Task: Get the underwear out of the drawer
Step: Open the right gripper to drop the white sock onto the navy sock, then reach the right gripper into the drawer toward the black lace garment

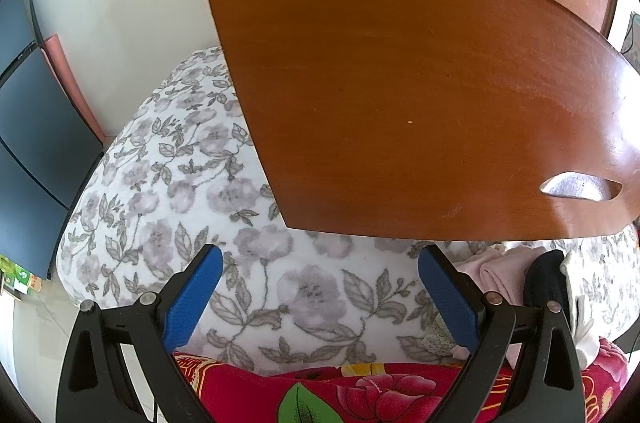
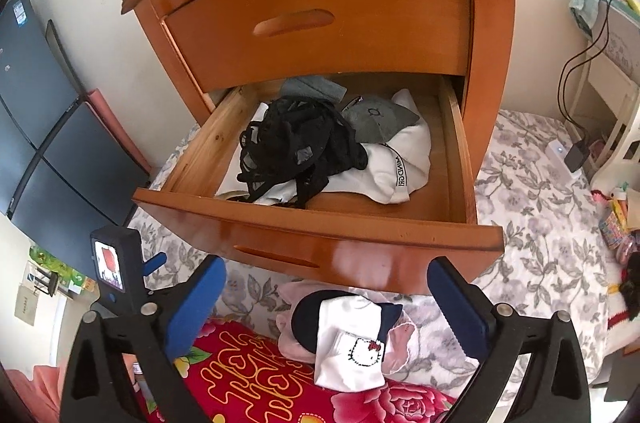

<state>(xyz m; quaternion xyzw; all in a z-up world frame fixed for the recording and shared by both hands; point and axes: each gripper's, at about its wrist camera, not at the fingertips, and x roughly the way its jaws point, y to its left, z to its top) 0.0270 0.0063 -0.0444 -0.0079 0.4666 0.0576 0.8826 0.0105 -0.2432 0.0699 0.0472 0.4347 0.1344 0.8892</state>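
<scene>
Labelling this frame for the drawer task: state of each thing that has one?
Lower wooden drawer: pulled open, clothes inside.
Upper wooden drawer: closed.
Black lace underwear: in the drawer, on the white garment.
White cartoon-cat underwear: out, lying on the bed.
Left gripper: fingers open, empty.
Right gripper: fingers open, empty.

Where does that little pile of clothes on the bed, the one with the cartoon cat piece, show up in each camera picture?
Left wrist view: only its edge shows at lower right, pile of clothes, pink, black and white, below the drawer front.
Right wrist view: bottom centre, pile of clothes, between the open right gripper fingers, cat piece on top.
Shared landmark: the red flowered blanket beside the pile.
</scene>
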